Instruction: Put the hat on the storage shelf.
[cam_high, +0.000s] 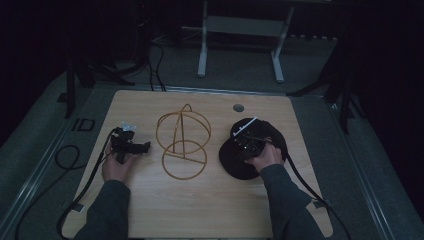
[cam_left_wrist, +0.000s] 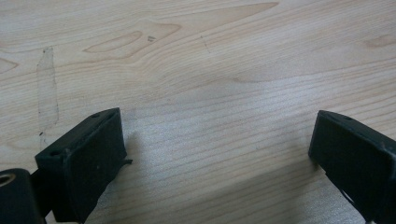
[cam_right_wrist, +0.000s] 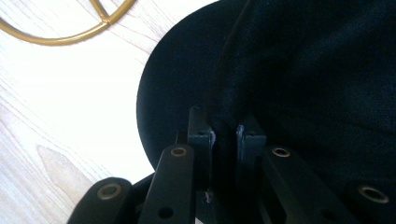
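The right tongs (cam_right_wrist: 226, 133) are pinched onto a fold of the black cap (cam_right_wrist: 303, 70), near where its brim meets the crown. The cap lies on the table (cam_high: 200, 205), under and just beyond them. The left tongs (cam_left_wrist: 217, 154) stand wide apart over bare wood, holding nothing. Between the two pairs, a little farther out, sits the gold wire stand (cam_high: 183, 145) (a cap rack, by its shape). The grasp looks made; the next move is likely a lift toward the stand – with the left tongs free to steady it.
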